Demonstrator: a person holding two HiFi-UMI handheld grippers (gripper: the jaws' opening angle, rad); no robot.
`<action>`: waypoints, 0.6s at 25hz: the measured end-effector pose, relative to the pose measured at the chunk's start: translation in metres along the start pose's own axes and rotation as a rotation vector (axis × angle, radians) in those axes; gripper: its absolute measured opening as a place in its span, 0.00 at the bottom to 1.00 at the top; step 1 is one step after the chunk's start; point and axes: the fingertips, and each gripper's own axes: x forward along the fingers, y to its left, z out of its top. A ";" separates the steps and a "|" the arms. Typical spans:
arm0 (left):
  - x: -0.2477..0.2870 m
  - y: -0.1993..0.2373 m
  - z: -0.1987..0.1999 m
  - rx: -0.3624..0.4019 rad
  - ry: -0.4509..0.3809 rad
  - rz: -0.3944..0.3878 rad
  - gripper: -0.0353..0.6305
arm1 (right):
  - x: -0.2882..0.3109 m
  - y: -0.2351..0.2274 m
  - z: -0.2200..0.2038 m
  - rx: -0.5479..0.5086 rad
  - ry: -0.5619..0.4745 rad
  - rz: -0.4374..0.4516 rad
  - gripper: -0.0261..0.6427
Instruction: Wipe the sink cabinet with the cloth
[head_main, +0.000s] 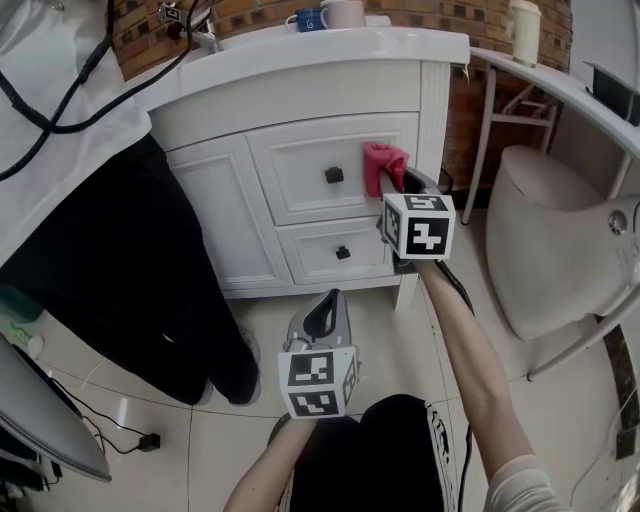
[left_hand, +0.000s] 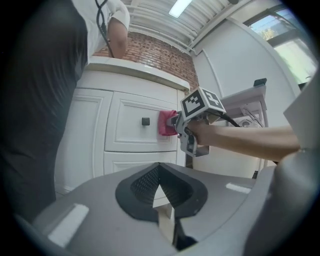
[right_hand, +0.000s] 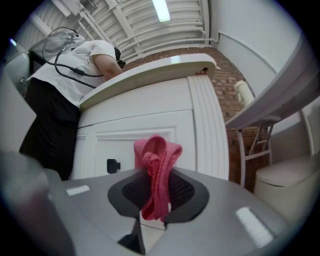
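The right gripper (right_hand: 157, 200) pinches the pink cloth (right_hand: 156, 160) in its fingers, bunched on the white sink cabinet's (head_main: 300, 120) upper drawer (head_main: 300, 180), right of the black knob (head_main: 334, 175) and apparently touching the panel. The left gripper (left_hand: 162, 200) hangs low with fingers together, empty. A standing person (head_main: 120, 270) crowds the cabinet's left side, and a toilet (head_main: 560, 240) stands to the right.

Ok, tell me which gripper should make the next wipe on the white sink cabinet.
Right. The right gripper is shut on the crumpled pink cloth, at the right edge of the upper drawer; the left gripper is shut, empty, lower and farther back.
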 end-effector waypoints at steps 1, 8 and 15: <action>0.002 0.000 0.001 0.012 0.000 -0.001 0.07 | -0.003 -0.007 0.000 -0.004 -0.001 -0.007 0.13; 0.001 0.000 0.002 0.005 0.007 0.008 0.07 | -0.015 -0.029 -0.003 0.008 0.005 -0.071 0.13; -0.002 0.003 0.003 -0.043 0.009 0.006 0.07 | -0.033 0.016 0.010 0.076 -0.033 -0.005 0.13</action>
